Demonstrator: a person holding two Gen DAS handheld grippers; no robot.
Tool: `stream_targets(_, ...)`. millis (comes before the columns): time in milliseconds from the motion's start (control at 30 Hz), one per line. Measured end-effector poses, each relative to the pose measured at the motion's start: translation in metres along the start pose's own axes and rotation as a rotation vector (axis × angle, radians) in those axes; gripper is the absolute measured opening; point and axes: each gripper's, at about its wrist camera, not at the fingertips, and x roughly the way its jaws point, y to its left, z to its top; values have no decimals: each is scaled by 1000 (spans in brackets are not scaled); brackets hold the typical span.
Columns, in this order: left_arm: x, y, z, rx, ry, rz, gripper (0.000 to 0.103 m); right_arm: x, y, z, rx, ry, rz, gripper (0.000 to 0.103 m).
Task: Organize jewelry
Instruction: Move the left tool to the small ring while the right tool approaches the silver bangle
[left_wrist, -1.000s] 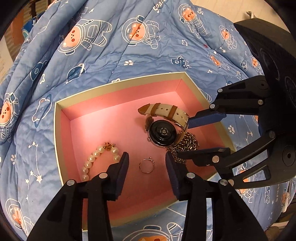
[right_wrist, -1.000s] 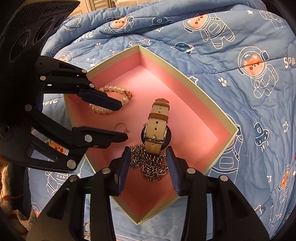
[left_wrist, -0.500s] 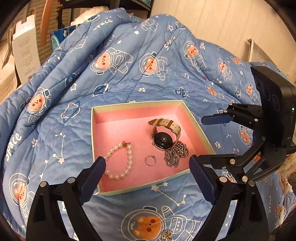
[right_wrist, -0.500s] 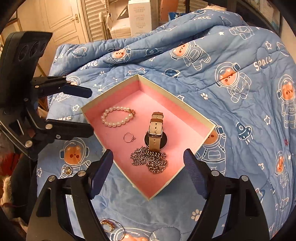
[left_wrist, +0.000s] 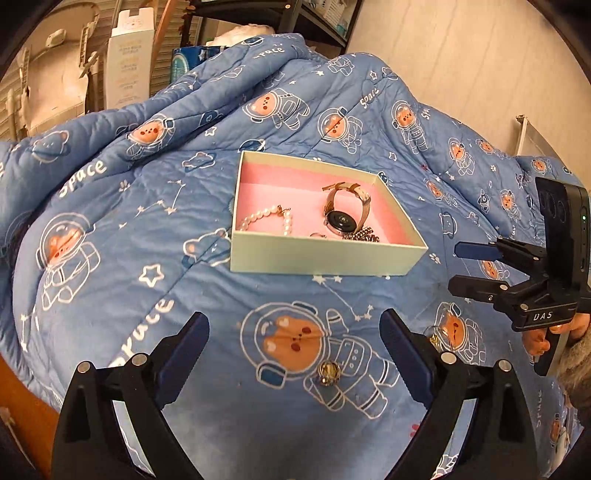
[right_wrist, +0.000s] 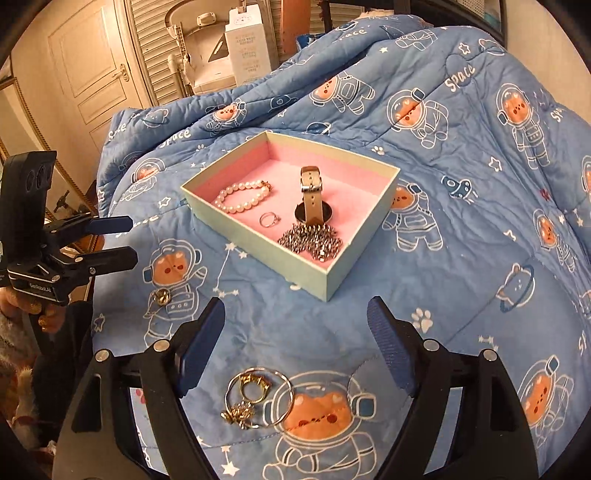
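Note:
A pale box with a pink lining (left_wrist: 317, 254) (right_wrist: 243, 242) lies on the blue quilt. It holds a pearl bracelet (right_wrist: 242, 195), a thin ring (right_wrist: 267, 219), a watch with a beige strap (right_wrist: 312, 195) and a silver chain (right_wrist: 312, 240). A small gold ring (left_wrist: 330, 371) (right_wrist: 161, 295) lies on the quilt in front of my left gripper (left_wrist: 295, 354), which is open and empty. Gold bangles and earrings (right_wrist: 255, 395) lie on the quilt between the fingers of my right gripper (right_wrist: 295, 347), which is open and empty.
The blue astronaut-print quilt (right_wrist: 461, 206) rises in folds behind the box. White cartons (right_wrist: 247, 48) and a door (right_wrist: 92, 74) stand beyond the bed. Each gripper shows at the side of the other's view.
Both grippers have opened wide and pulled back out of the box, toward me. The ring and chain stay in the box.

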Motion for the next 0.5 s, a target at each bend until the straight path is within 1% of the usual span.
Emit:
stream_targets(167, -5, -8, -24, 12, 0, 49, 91, -2, 10, -32, 32, 10, -22, 79)
stream_targets(267, -5, -14, -37, 13, 6, 64, 91, -1, 18, -46, 43, 8, -44, 79)
stream_targets(433, 1, -20, -58, 0, 22, 77, 90, 9, 31, -64, 44, 36, -93, 79)
stream_targets(500, 1, -22, -63, -2, 16, 92, 90, 14, 33, -69, 55, 49, -97, 79)
